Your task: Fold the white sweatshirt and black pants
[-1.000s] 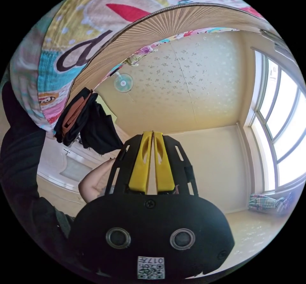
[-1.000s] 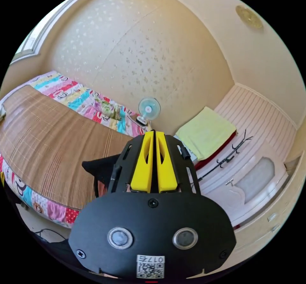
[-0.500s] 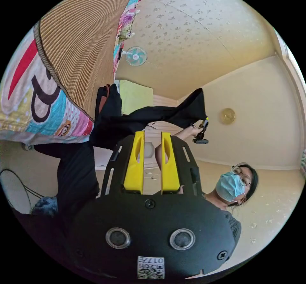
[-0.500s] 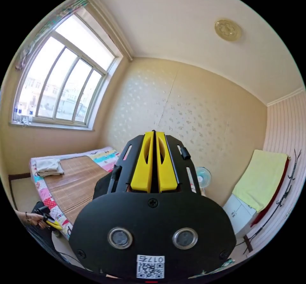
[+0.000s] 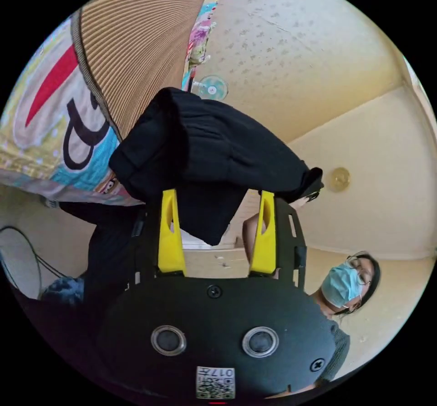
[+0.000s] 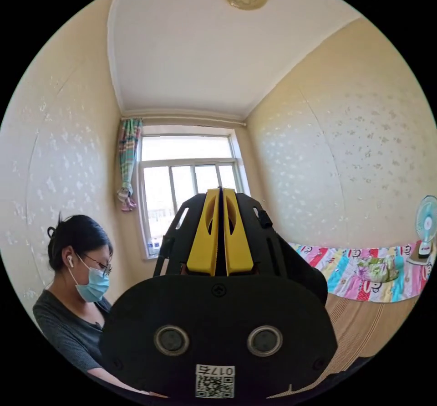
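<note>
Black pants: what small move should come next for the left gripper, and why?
Probably push the left gripper forward and close it on the black pants. Its jaws stand wide apart with a hanging fold of the cloth between them, gripping nothing, while the pants hang bunched in the air beside the bed.

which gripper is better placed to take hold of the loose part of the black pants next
Left, likely. The left gripper is wide open with the black pants hanging right between its jaws. The right gripper is shut.
</note>
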